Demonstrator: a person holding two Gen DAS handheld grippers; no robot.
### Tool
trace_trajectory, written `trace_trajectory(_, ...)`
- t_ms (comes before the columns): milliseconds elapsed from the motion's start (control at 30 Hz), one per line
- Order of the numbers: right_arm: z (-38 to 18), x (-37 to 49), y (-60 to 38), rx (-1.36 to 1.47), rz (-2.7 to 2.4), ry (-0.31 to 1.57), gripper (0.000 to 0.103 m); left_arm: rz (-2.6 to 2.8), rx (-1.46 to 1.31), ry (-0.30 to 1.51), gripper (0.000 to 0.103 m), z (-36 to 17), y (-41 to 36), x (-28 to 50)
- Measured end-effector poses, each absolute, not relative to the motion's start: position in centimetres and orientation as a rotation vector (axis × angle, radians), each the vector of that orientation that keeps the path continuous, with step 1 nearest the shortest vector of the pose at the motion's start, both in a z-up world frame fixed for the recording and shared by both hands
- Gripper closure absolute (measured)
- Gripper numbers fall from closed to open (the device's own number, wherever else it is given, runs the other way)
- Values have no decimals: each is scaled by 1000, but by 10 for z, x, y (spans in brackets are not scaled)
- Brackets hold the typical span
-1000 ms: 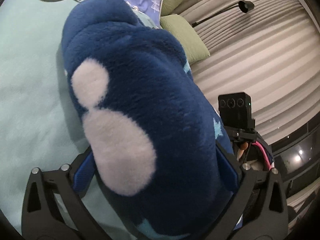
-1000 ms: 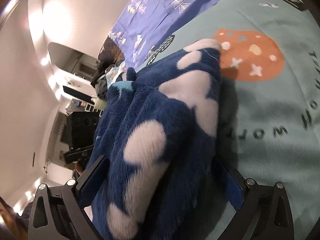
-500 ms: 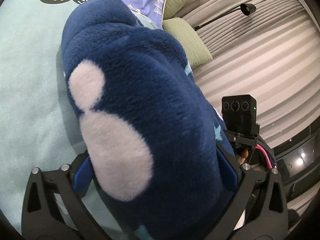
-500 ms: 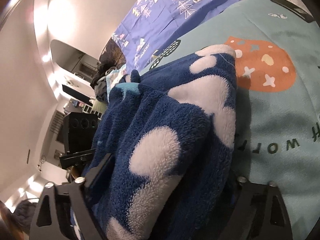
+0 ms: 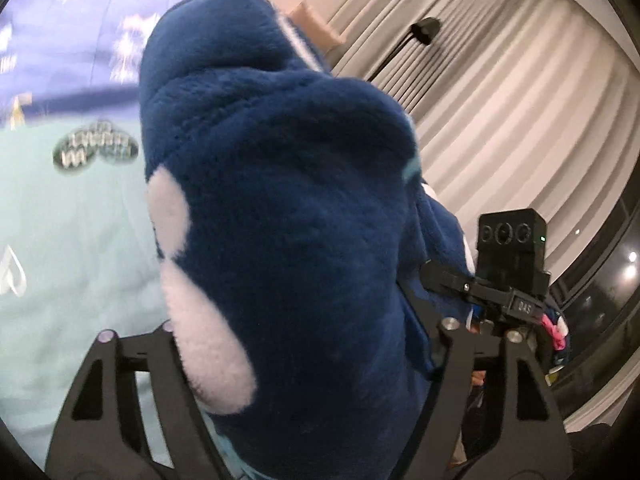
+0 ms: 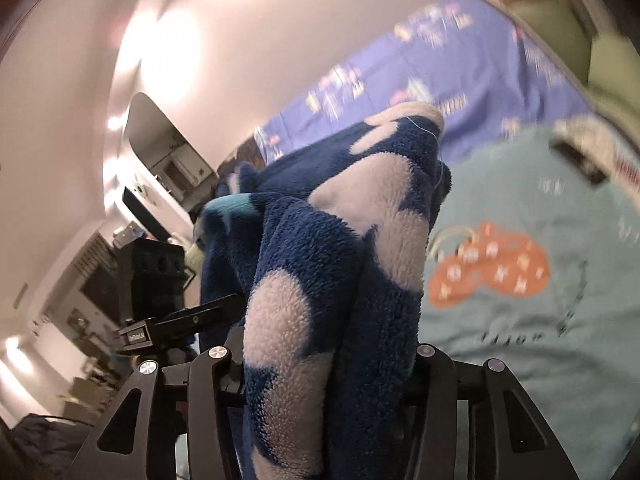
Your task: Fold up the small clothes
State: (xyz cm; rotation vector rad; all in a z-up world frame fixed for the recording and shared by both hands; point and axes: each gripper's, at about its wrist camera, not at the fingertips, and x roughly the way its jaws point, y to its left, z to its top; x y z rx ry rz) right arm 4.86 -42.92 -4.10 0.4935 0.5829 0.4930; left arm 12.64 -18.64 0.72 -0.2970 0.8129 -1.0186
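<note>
A dark blue fleece garment with white spots fills the left wrist view, bunched between the fingers of my left gripper. Those jaws are closing and squeeze the fleece from both sides. In the right wrist view the same garment hangs in a thick fold through my right gripper, whose jaws are also closing and pinch it. The garment is held up above the mint bed cover. Each view shows the other gripper's black camera block close beside the cloth.
Beyond the mint cover lies a purple printed sheet. A green pillow sits at the far right. Grey curtains and a black lamp stand past the bed. An orange print marks the cover.
Both grippers have risen with the fleece garment, lifting it off the bed cover. Both pairs of jaws have narrowed onto the cloth, the right more than the left.
</note>
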Motion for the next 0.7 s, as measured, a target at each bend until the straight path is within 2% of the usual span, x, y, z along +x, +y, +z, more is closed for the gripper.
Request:
trace_trajectory(167, -2, 23, -430, 444, 455, 492, 55, -1026, -227, 725, 31, 57, -191, 113)
trace_trajectory(433, 51, 46, -453, 449, 449, 457, 55, -1001, -177, 674, 31, 125, -212, 133)
trace_trajectory(700, 81, 105, -485, 469, 461, 452, 55, -971, -170, 657, 31, 145, -235, 186)
